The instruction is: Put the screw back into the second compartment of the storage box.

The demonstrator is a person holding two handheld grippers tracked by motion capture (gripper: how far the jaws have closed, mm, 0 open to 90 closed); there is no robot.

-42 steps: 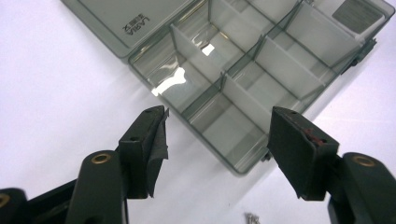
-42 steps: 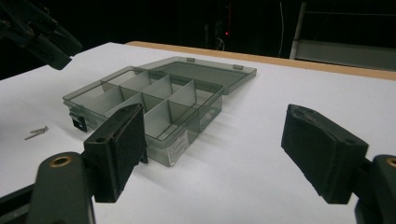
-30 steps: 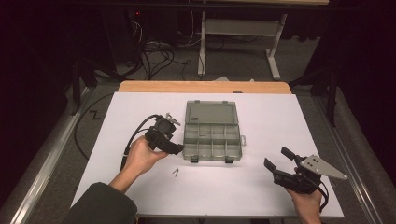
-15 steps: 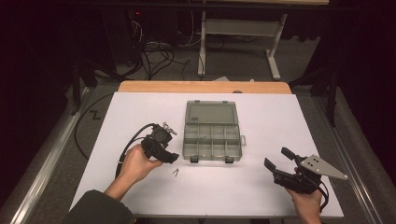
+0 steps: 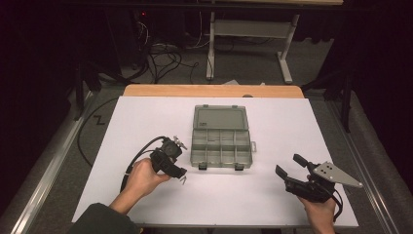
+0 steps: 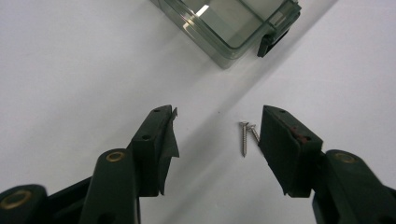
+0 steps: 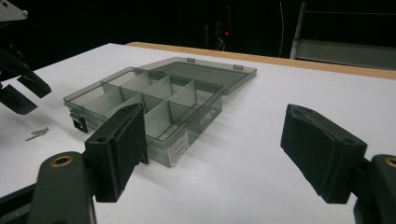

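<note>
In the high view, the left tool (image 5: pixel 181 171) is at the lower left of the frame, just beside the front left corner of the open box (image 5: pixel 221 138) on the white table (image 5: pixel 292 122). Its jaws are wide apart and hold nothing. In the left gripper view, two small screws (image 6: pixel 246 135) lie on the table between the jaws, very close to the right-hand jaw and touching each other. The right tool (image 5: pixel 288 166) is at the lower right of the high view, well apart from the box, with its jaws apart and empty too. The screws are thin and lie flat, so the jaws could slide over them or push them away. Since they touch, the tool might grab both, or one could fall out.
</note>
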